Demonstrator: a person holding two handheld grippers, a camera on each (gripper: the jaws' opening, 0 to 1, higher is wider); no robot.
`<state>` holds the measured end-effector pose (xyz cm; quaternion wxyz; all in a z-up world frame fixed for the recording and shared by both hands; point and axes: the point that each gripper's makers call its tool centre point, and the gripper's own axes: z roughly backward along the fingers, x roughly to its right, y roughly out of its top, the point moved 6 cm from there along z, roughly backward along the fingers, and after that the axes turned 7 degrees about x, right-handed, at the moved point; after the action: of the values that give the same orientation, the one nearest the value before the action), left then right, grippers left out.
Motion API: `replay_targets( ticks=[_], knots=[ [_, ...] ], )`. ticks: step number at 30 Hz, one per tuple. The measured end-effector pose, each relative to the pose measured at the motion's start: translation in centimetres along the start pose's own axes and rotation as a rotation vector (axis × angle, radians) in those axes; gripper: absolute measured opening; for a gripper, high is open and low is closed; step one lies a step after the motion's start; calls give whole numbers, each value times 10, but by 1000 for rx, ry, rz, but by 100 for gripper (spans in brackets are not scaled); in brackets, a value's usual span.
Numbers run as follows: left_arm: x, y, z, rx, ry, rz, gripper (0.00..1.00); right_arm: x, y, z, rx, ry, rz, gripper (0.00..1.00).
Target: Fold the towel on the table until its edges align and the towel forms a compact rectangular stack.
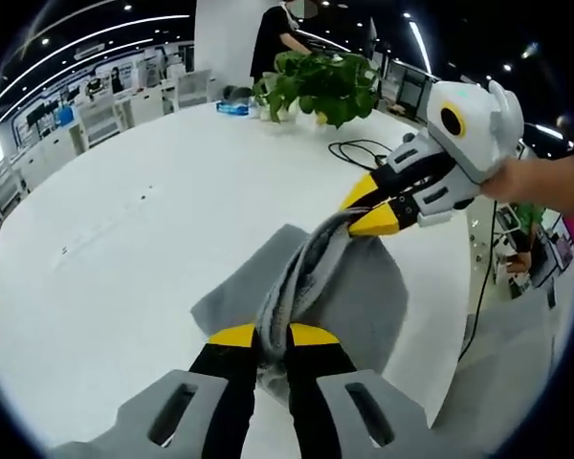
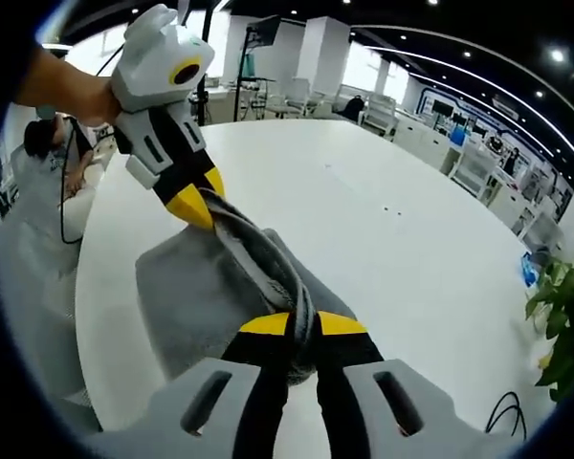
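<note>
Two tools pinch one grey towel point(image 1: 349, 287) above the white surface point(image 1: 153, 220): the left tool point(image 1: 273, 337) grips its bunched edge at 6 o'clock, the right tool point(image 1: 368, 215) clamps the opposite end at 1 o'clock.

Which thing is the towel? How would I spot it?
Find the big white table. Near its edge lies a soft grey cloth towel, bunched into a ridge and pinched between the yellow-tipped left gripper and right gripper. Nothing else there is grey and floppy.

Towel point(image 1: 364, 296) edge betw. tongs bunched, hidden; far desks blurred.
</note>
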<state>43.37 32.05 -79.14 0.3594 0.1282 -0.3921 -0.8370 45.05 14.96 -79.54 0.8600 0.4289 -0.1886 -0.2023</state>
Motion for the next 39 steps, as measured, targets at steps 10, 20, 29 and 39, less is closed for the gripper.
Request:
replay_targets(
  ticks=[10,20,29,39],
  knots=[
    [-9,-9,-15,-29,-16,32,11,-2,-9,-10,-26,-2,-5,9],
    [-17,-18,-29,-69,-17,43,12,3,-13,-25,-62,-29,-17,11],
    [-23,-24,-39,-96,-26,39,15,8,-18,-30,-51,-54,-105,14],
    [-30,-22,-38,-73,5,22,22,17,-12,-24,6,-99,-131,15]
  ],
)
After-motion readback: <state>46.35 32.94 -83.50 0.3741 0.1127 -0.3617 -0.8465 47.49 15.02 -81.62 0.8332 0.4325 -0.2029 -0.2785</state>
